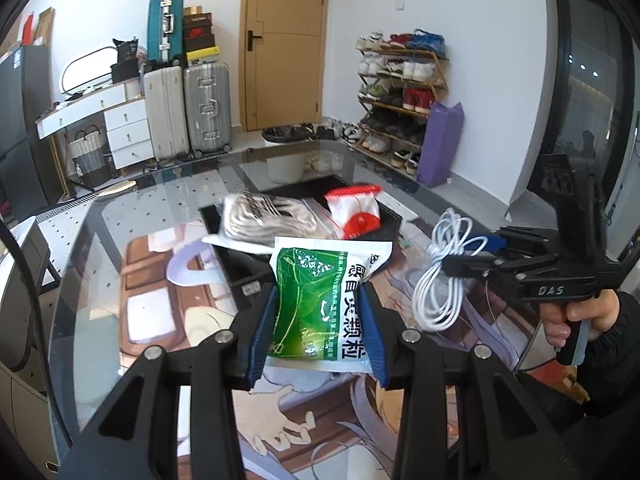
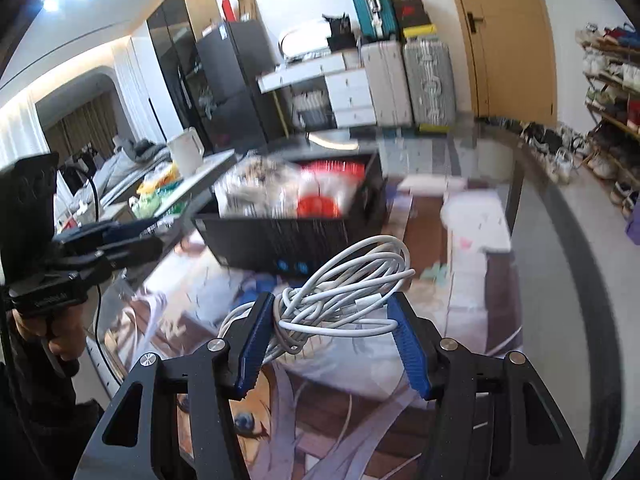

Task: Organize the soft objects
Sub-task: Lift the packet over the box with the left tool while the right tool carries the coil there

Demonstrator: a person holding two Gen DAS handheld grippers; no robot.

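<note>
My left gripper [image 1: 316, 320] is shut on a green and white sachet [image 1: 320, 300], held upright above the table. My right gripper [image 2: 332, 332] is shut on a coil of white cable [image 2: 344, 292], its blue pads [image 2: 256, 340] pressing both sides. In the left wrist view the right gripper [image 1: 460, 252] is at the right, the cable [image 1: 436, 280] dangling from it. A black box [image 1: 240, 276] ahead holds a grey-white bundle [image 1: 264, 216] and a red and white packet [image 1: 356, 212]. In the blurred right wrist view the box [image 2: 296, 240] is ahead and the left gripper [image 2: 152, 236] at the left.
A glass table [image 1: 160, 208] carries a printed cartoon mat [image 1: 160, 308]. Behind it stand suitcases [image 1: 208, 108], a white drawer desk [image 1: 120, 116], a wooden door [image 1: 284, 40] and a shoe rack [image 1: 400, 92]. A white jug [image 2: 186, 150] sits on a side surface.
</note>
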